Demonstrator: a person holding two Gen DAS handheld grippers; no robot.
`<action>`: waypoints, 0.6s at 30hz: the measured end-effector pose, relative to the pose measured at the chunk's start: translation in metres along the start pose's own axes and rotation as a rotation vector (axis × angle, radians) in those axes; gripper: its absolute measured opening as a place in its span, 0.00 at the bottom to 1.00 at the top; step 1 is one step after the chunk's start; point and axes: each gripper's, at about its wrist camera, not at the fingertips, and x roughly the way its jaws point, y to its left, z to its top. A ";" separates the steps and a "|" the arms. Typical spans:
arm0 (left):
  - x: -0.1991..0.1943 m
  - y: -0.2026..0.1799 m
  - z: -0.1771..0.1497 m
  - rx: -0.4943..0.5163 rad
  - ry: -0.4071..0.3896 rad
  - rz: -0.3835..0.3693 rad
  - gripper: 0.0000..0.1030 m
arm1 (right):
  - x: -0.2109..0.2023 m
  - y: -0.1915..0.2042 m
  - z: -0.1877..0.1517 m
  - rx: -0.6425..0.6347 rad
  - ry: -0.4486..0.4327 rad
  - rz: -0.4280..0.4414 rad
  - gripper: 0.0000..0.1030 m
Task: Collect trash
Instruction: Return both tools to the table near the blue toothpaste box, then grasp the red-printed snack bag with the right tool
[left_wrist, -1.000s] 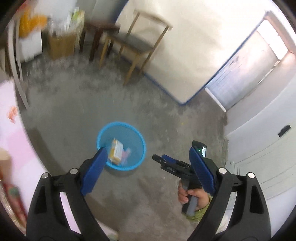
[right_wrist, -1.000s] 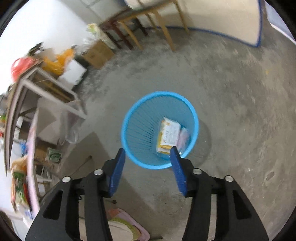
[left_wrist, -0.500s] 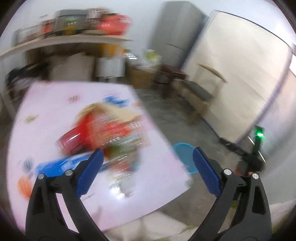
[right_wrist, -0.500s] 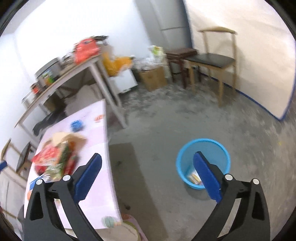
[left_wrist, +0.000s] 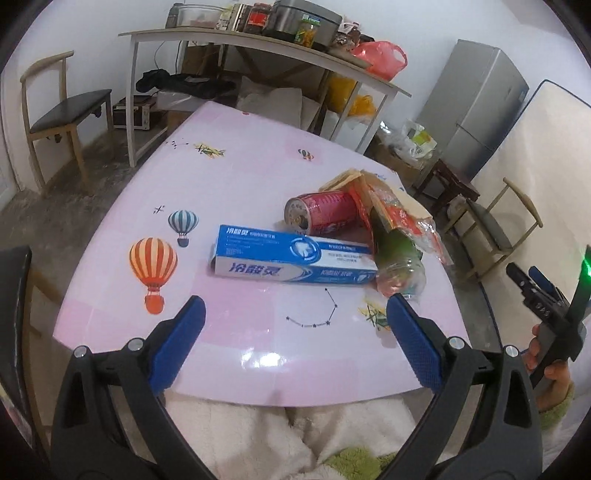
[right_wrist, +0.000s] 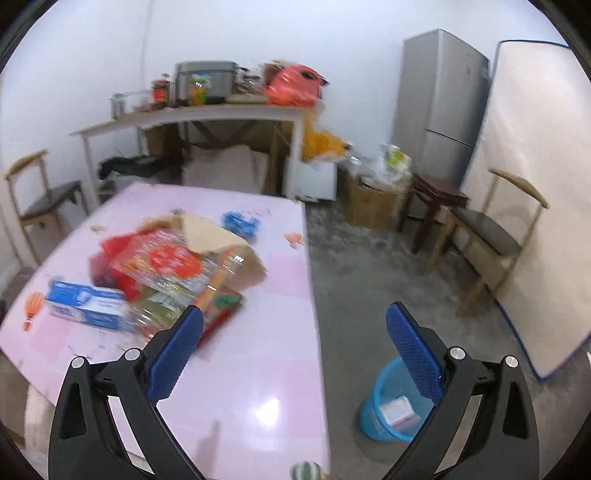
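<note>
From my left gripper I look down on the pink counter, its jaws wide apart with nothing between them, hanging above the near edge. The trash sits in a cluster on the right half of the counter: a blue toothpaste box lying flat and lengthwise, nearest to me; a red can on its side just behind it, its end facing left; and a green bottle tipped over with a crinkled red-printed wrapper draped on it, touching the right end of the box. A piece of brown cardboard lies at the far side of the pile. Off the right edge of that view I see a hand in a green cuff gripping the handle of the right gripper, well clear of the counter.

From my right gripper, jaws also spread wide and empty, the picture is smeared with motion. It hangs over the counter's near right corner, with the same pile blurred to the left. The blue bin stands on the concrete floor just right of the counter, partly behind my right finger, and a small carton lies inside it. Further off stand a wooden chair, a grey fridge and a cluttered shelf table by the far wall
</note>
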 end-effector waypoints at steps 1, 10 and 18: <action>0.000 0.000 0.000 0.003 -0.011 -0.017 0.92 | -0.001 -0.004 0.003 0.034 -0.024 0.064 0.94; 0.043 -0.029 0.005 0.096 -0.052 -0.216 0.92 | 0.031 0.040 0.014 0.004 0.070 0.260 0.94; 0.080 -0.044 -0.003 0.197 -0.037 -0.186 0.92 | 0.073 0.105 0.013 -0.212 0.172 0.315 0.65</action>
